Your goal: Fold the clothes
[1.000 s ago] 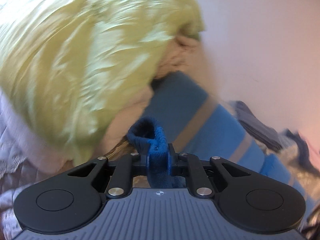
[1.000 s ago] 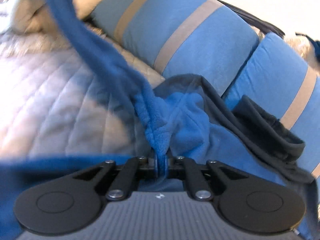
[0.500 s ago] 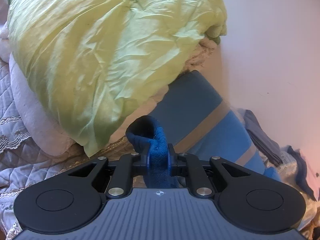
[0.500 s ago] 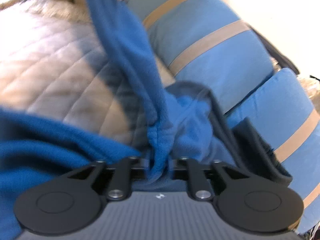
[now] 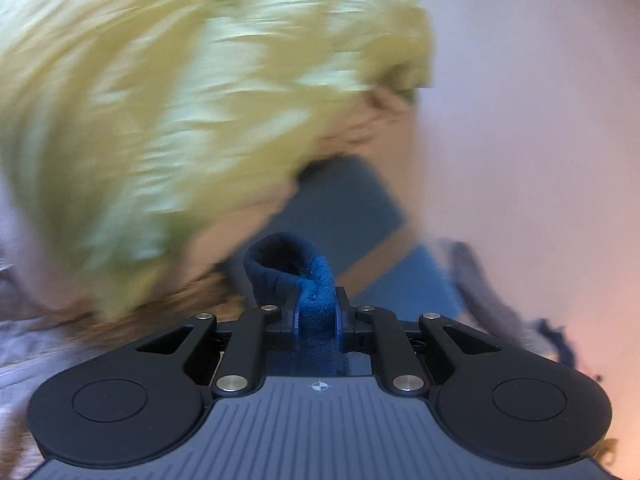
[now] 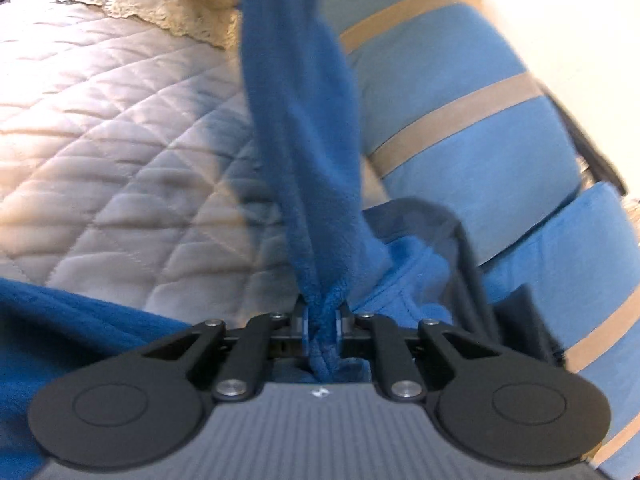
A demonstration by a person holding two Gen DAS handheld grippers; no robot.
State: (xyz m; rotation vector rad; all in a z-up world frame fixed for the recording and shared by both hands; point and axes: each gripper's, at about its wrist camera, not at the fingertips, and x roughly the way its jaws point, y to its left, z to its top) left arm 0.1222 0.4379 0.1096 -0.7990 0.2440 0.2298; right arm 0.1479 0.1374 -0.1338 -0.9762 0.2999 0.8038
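Both tools were clamped on the soft royal-blue fleece garment [image 6: 304, 128]. The left tool [image 5: 316, 316] pinched a rolled cuff-like end, held up off the bed and pointing toward the crumpled yellow-green cloth heap [image 5: 168, 92]; that view was motion-blurred. The right tool [image 6: 322, 322] pinched a bunched fold low over the cream quilted bedspread [image 6: 100, 128], a fleece band running taut away from it. More fleece lay against the blue tan-striped pillows [image 6: 460, 128]. We judged even tension between both grips would help.
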